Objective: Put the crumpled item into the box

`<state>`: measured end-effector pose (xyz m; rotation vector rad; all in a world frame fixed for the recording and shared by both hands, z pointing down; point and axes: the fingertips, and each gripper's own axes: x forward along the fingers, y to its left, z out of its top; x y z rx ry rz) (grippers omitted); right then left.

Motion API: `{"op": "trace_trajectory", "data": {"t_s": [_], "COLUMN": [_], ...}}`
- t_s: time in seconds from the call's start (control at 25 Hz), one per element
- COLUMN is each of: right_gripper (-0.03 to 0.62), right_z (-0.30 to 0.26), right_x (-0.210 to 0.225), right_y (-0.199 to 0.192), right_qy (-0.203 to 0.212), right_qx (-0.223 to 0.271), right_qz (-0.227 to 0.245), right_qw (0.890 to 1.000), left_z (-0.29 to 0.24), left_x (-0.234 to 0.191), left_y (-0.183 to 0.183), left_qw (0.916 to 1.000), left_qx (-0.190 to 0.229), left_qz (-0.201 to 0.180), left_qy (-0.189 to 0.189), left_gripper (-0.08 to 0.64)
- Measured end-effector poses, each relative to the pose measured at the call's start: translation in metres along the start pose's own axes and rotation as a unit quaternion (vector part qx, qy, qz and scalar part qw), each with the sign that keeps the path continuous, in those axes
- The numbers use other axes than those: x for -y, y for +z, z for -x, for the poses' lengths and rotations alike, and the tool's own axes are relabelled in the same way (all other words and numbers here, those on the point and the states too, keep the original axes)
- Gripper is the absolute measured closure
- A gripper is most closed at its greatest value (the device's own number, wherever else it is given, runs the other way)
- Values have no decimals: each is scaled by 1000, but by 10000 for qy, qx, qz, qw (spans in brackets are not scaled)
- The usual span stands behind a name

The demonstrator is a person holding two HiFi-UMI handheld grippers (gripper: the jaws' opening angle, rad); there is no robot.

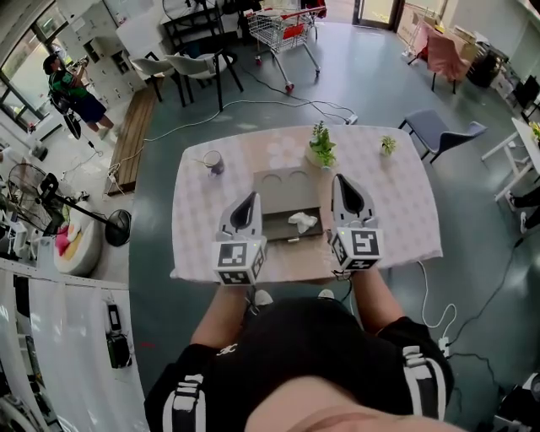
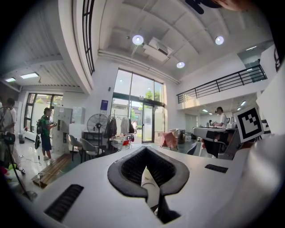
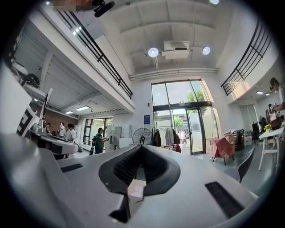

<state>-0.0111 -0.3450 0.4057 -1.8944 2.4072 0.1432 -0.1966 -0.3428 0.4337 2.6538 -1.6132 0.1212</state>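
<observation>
Grippers, 2 of them, hover side by side over the near edge of a table covered with a pale patterned cloth. The left gripper has its jaws pressed together with nothing caught between the pads; the left gripper view shows only the dark diamond-shaped gap behind the closed tips. The right gripper is likewise fully closed and empty, its tips meeting in the right gripper view. Between the 2 tools sits the grey box, open at the top. The crumpled item, white, lies in the box's darker near section toward the right side, near the right gripper. Farther back on the cloth stand a mug at the left, a potted plant just behind the box, and 1 smaller plant to the right. Beyond the table, a chair and a shopping trolley stand on the grey floor.
</observation>
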Motion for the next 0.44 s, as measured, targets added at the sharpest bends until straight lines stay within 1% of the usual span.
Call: {"op": "trace_trajectory", "data": {"t_s": [0.44], "right_gripper": [591], "right_z": [3], "right_x": [2], "right_y": [-1], "right_qy": [1], "right_qx": [-62], "right_qz": [7], "right_qw": [10000], "left_z": [0], "left_x": [5], "left_y": [1], "left_qw": [10000], "left_qx": [13], "left_qz": [2], "left_qy": [-19], "left_gripper": [570]}}
